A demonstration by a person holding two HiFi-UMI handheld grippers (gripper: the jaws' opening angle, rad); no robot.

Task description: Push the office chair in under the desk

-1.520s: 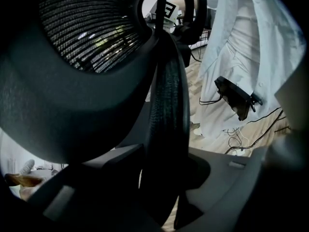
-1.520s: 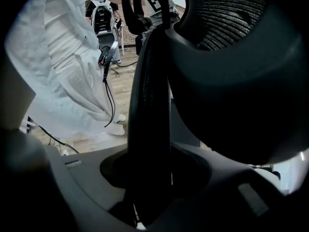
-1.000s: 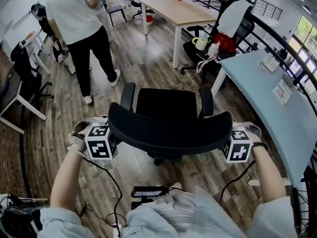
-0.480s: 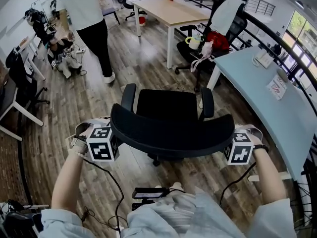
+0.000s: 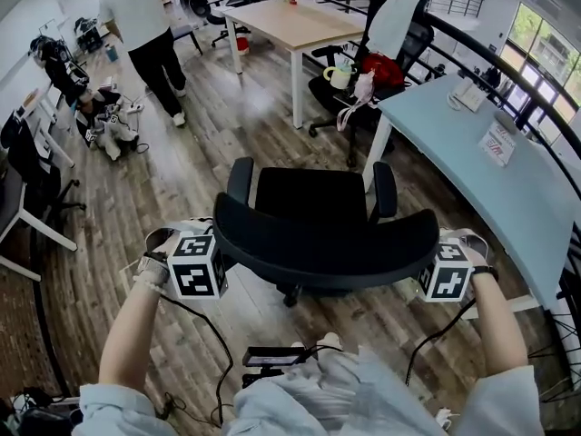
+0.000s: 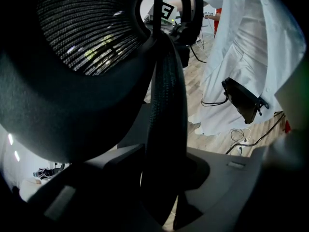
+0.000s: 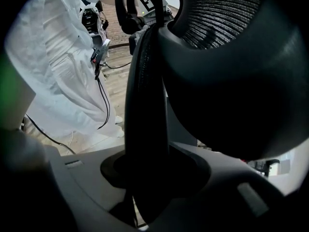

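Observation:
The black office chair stands on the wood floor in front of me, its seat facing away. Its curved backrest spans the space between my hands. My left gripper is shut on the backrest's left edge, which runs down between its jaws. On the other side, my right gripper is shut on the right edge, which fills the gap between its jaws. The light blue desk curves along the right, its near leg just beyond the chair's right armrest.
A wooden table stands at the back, with a second chair holding a red bag beside it. A person walks at the far left. Bags lie on the floor. Cables hang by my legs.
The chair and both grippers have shifted slightly right, toward the blue desk. The person at the back has walked away to the far left. Both grips look the same.

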